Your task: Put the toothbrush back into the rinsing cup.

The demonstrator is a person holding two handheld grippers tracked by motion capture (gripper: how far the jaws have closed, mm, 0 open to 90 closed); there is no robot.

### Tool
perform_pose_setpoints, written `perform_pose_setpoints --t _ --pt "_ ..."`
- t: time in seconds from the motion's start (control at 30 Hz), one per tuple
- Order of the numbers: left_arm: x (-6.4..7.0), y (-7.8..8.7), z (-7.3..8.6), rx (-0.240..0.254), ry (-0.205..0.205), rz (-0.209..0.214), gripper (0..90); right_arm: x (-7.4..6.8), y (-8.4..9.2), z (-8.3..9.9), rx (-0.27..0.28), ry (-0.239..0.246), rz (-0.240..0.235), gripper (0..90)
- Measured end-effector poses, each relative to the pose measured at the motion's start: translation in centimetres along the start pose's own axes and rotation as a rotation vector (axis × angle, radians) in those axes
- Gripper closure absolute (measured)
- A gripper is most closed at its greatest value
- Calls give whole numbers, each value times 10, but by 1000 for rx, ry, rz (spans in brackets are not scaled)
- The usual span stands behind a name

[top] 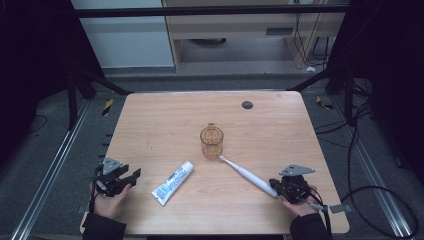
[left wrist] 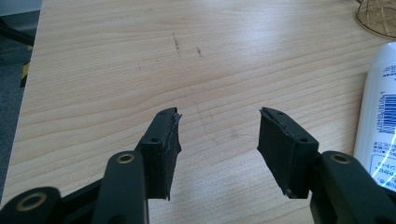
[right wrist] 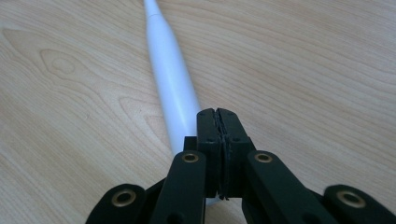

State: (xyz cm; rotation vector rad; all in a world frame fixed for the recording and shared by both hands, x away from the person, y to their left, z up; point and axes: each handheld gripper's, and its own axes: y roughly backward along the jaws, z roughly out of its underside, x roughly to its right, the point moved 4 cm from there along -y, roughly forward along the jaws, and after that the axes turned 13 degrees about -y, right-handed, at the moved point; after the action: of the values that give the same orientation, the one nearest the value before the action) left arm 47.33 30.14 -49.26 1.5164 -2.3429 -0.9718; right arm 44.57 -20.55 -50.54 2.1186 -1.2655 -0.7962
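Note:
A white electric toothbrush (top: 247, 176) lies slanted on the wooden table (top: 165, 115), its head near an amber see-through cup (top: 212, 142). My right gripper (top: 275, 186) sits at the handle's near end. In the right gripper view the jaws (right wrist: 217, 112) are shut pad against pad, and the toothbrush (right wrist: 173, 88) runs under and just left of them, not between them. A white and blue toothpaste tube (top: 172, 183) lies left of centre. My left gripper (top: 131, 173) rests at the front left, open and empty (left wrist: 219, 116), with the tube (left wrist: 380, 112) to its right and the cup (left wrist: 378, 18) beyond.
A small black disc (top: 247, 104) sits near the table's far edge. Dark floor, metal rails and cables surround the table. A pale cabinet stands beyond it.

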Motion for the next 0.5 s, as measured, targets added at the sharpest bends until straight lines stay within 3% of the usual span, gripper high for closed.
perform_pose_setpoints --t 0.5 --pt "0 -2 0 -3 -4 2 470 -3 3 2 -4 10 -6 872"
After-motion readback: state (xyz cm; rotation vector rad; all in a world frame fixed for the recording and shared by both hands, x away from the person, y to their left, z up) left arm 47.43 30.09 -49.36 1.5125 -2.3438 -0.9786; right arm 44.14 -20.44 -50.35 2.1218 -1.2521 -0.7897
